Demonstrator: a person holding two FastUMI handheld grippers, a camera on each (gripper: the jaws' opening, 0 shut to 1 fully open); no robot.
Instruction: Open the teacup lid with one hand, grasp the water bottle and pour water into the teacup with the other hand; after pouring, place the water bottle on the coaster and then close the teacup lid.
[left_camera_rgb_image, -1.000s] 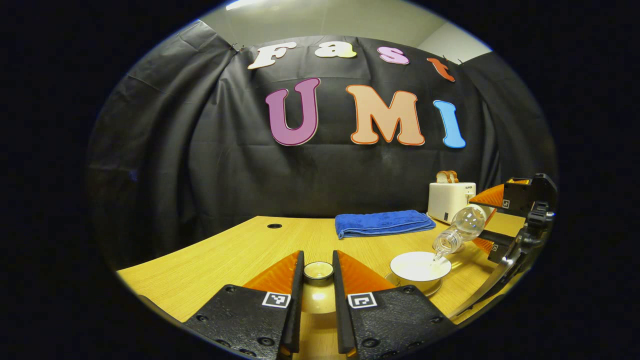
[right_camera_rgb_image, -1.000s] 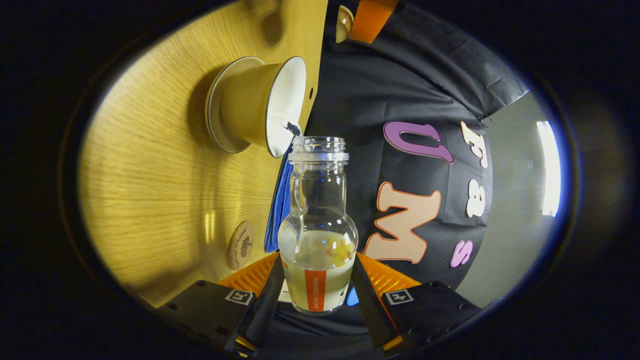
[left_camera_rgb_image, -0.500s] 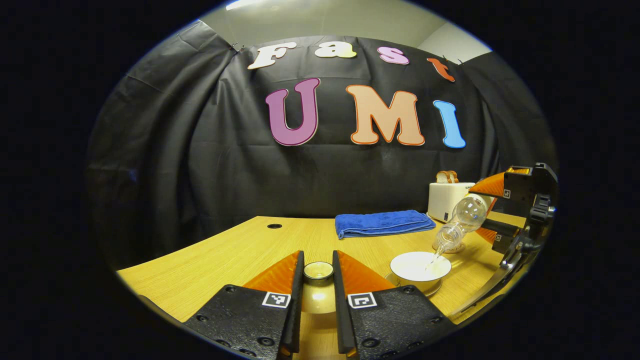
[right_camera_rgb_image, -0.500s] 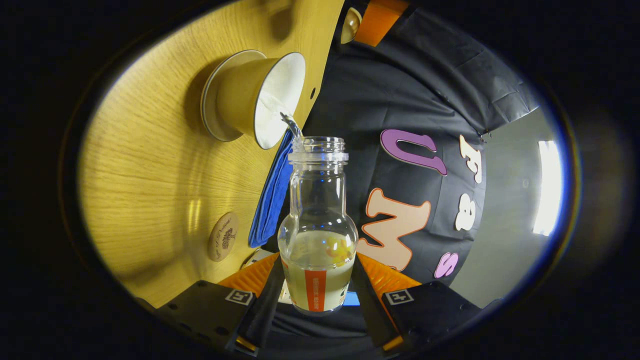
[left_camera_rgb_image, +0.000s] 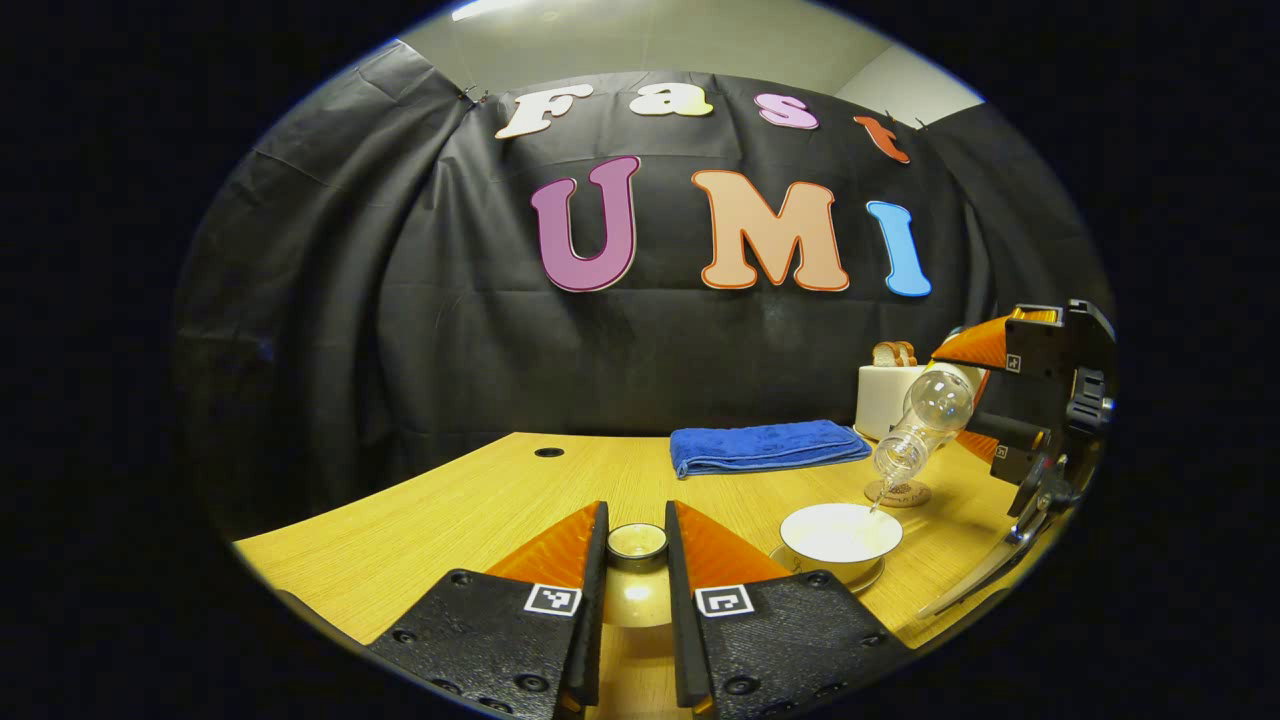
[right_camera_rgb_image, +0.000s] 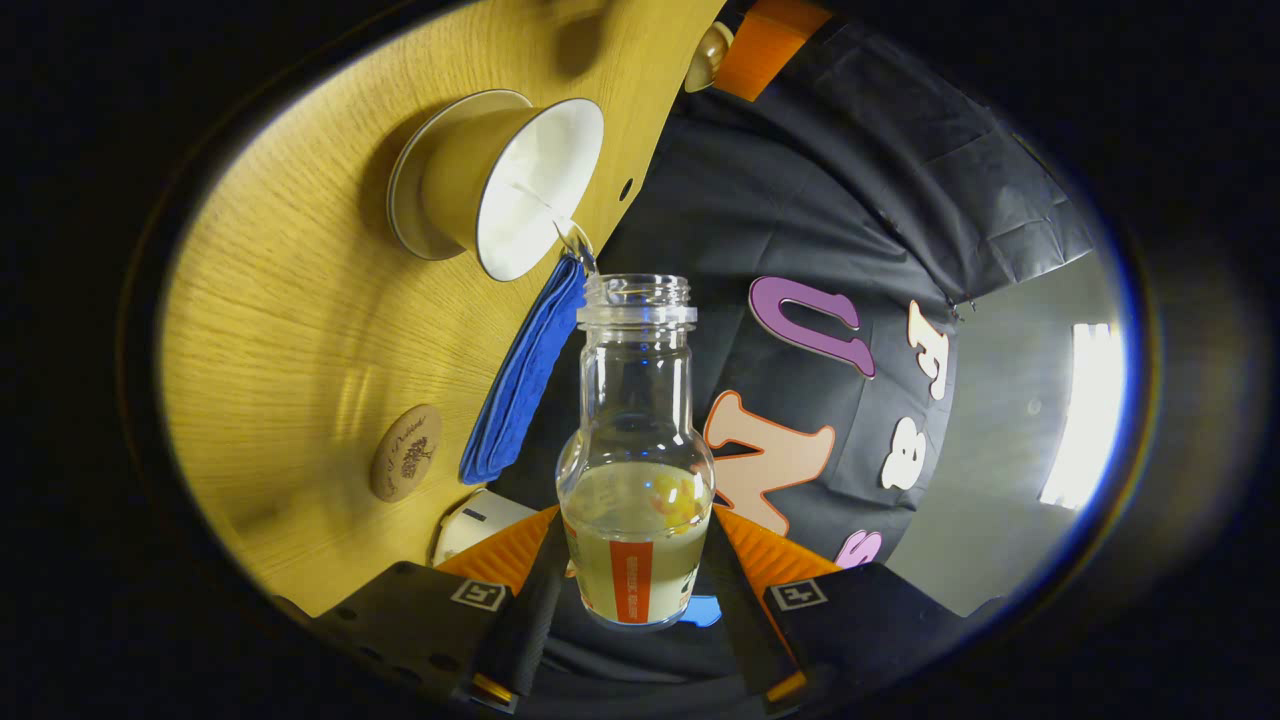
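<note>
The left tool (left_camera_rgb_image: 636, 600) stays clamped on the lid (left_camera_rgb_image: 637, 541) above the desk's (left_camera_rgb_image: 480, 510) near edge. Rightward, the open cup (left_camera_rgb_image: 840, 533) takes a thinning stream. The right tool (right_camera_rgb_image: 635, 590), gripping the bottle (right_camera_rgb_image: 637, 450), has lifted; pouring is likely ending, coaster (left_camera_rgb_image: 897, 493) next.

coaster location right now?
The coaster lies bare on the table, behind the teacup and right of the blue towel in the left gripper view; the tilted water bottle hangs above it.
</note>
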